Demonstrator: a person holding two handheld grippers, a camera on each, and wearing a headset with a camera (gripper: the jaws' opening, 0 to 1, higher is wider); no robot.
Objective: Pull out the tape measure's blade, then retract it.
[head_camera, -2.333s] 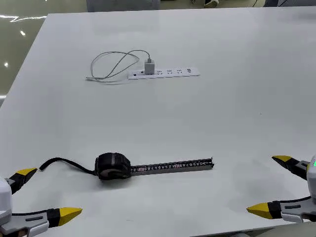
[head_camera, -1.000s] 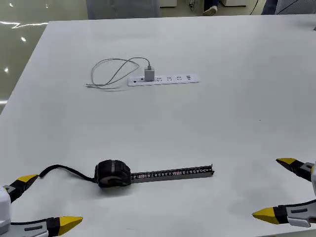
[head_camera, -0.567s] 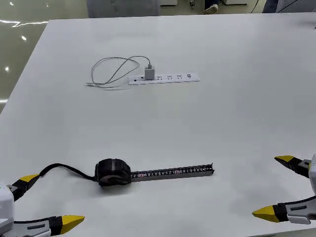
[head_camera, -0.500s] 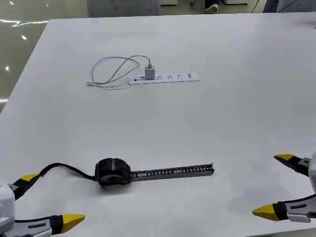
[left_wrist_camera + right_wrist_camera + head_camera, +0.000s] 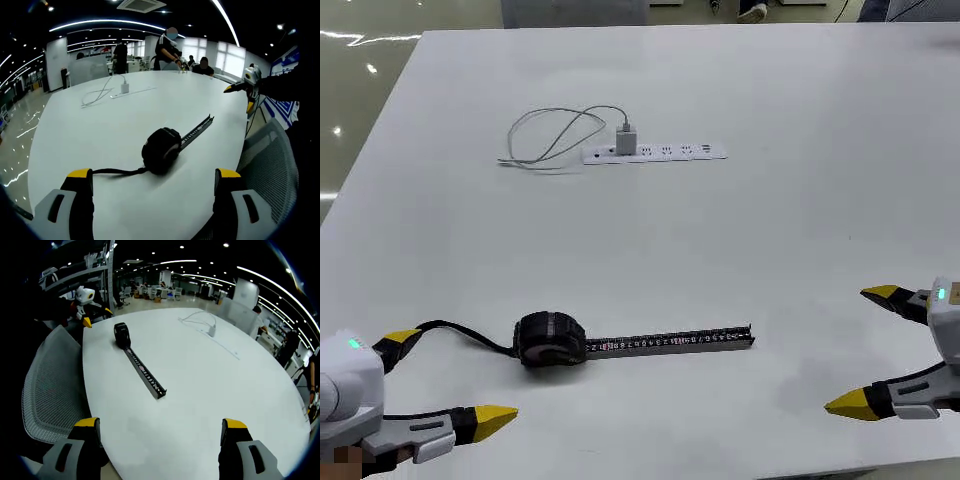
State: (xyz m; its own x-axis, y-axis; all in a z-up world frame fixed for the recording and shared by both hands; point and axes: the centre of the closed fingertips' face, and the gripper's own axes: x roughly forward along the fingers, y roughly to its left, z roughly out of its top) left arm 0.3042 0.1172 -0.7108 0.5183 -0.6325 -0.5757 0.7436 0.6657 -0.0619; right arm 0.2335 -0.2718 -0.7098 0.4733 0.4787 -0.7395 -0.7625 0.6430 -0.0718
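The left gripper [image 5: 455, 374] is hanging over the near edge of the white table [image 5: 740, 240] with its jaws spread wide and nothing between them. The right gripper [image 5: 858, 348], well apart from it along the same edge, is likewise standing wide open and empty. Just ahead of the left gripper the tape measure's black case [image 5: 549, 338] is lying on the table, and its black strap [image 5: 460, 330] is trailing back toward one of that gripper's yellow fingertips [image 5: 402, 337]; whether the two are touching I cannot tell. The blade [image 5: 670, 341] is sticking out of the case, lying flat and pointing toward the right gripper, with its hooked end stopping short of that gripper and bare table between them. Far ahead of both grippers a white power strip [image 5: 665, 152] is lying on the table, a white charger [image 5: 626, 137] is sitting plugged into it, and a cable [image 5: 550, 135] is looping away. In the left gripper view, people [image 5: 167, 45] are standing beyond the table's far edge.
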